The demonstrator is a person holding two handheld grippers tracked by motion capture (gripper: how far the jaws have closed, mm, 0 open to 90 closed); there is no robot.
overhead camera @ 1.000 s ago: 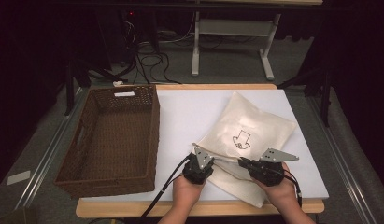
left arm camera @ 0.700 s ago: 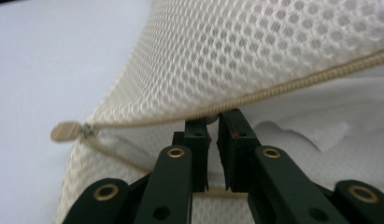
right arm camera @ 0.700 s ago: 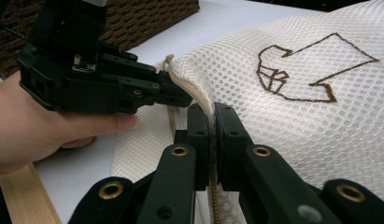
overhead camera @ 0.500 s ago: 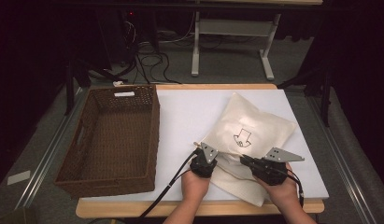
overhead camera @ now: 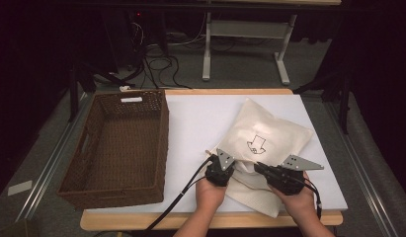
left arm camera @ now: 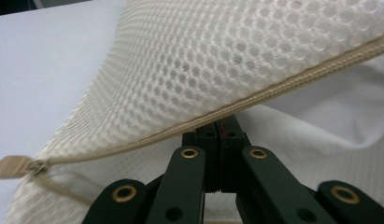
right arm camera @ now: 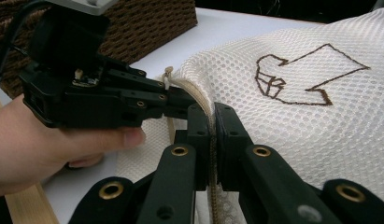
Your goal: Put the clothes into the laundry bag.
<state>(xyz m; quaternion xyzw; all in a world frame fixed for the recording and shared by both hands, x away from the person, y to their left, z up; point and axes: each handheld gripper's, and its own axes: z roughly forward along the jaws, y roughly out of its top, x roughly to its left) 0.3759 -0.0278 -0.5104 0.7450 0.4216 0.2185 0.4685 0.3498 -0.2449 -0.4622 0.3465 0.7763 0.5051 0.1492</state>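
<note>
High view, left to right: brown woven wicker basket [overhead camera: 116,148], rectangular, sits on the left part of the white table top [overhead camera: 200,123], well apart from the hands. Right of it lies a cream mesh laundry bag with a brown arrow-and-box print [overhead camera: 267,143], spread on the table's right half, its near edge at the two grippers. Left gripper [overhead camera: 225,170] is at the bag's near left edge, black cable trailing toward the table's front edge; in the left gripper view the jaws have just been closing and now sit clamped on the bag's beige zipper seam [left arm camera: 255,100], beige zipper pull [left arm camera: 10,166] off to the left, lying beside the table surface. Right gripper [overhead camera: 262,169] is just beside it, pointing left at the same edge; right gripper view shows its jaws pinched on the zipper seam, left gripper [right arm camera: 182,100] touching the seam right next to it, arrow print to the right.
</note>
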